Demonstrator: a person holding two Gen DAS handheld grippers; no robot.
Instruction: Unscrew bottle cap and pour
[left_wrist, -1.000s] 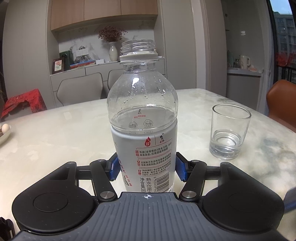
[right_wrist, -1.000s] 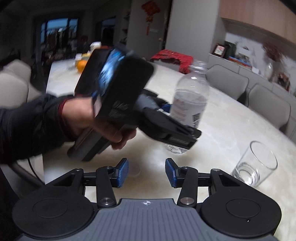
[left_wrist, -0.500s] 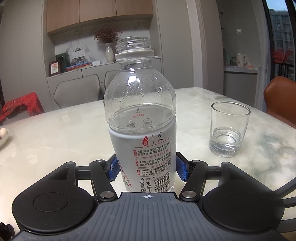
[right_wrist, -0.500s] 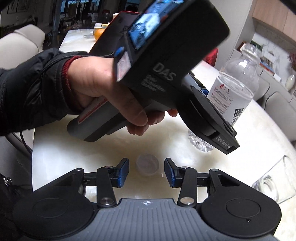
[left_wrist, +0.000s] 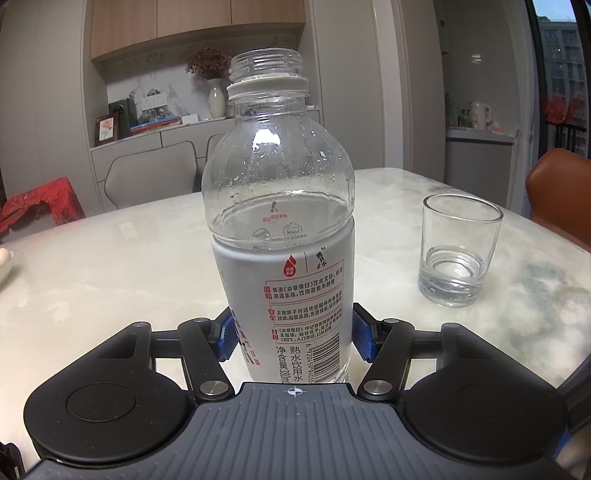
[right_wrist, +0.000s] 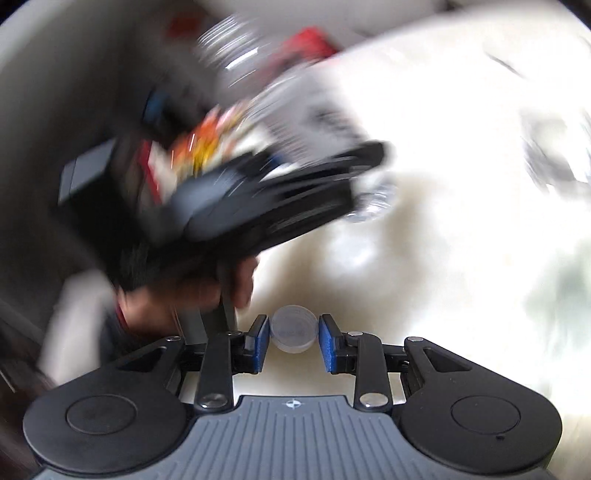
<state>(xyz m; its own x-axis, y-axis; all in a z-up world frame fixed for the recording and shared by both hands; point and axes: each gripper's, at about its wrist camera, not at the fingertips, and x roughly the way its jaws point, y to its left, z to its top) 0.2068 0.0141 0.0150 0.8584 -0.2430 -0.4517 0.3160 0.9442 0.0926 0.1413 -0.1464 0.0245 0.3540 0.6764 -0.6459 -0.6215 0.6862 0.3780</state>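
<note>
The bottle (left_wrist: 284, 236) is clamped low on its label between the blue pads (left_wrist: 226, 338) of the left gripper (left_wrist: 291, 338), upright, its open mouth pointing up. A glass (left_wrist: 458, 251) is seen on the table (left_wrist: 110, 266) to its right, well apart. The cap (right_wrist: 293, 328) is framed between the right gripper's (right_wrist: 293, 343) fingers, which are nearly closed on it; firm contact cannot be told.

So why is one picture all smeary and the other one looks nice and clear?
Right wrist view: motion blur smears everything beyond the right claw, and the pale marble table is glaring white; only the claw and the small translucent plastic cap between its blue pads look sharp. Left wrist view: sharp, evenly lit, though the fisheye lens bends the edges around the clear plastic water bottle.
</note>
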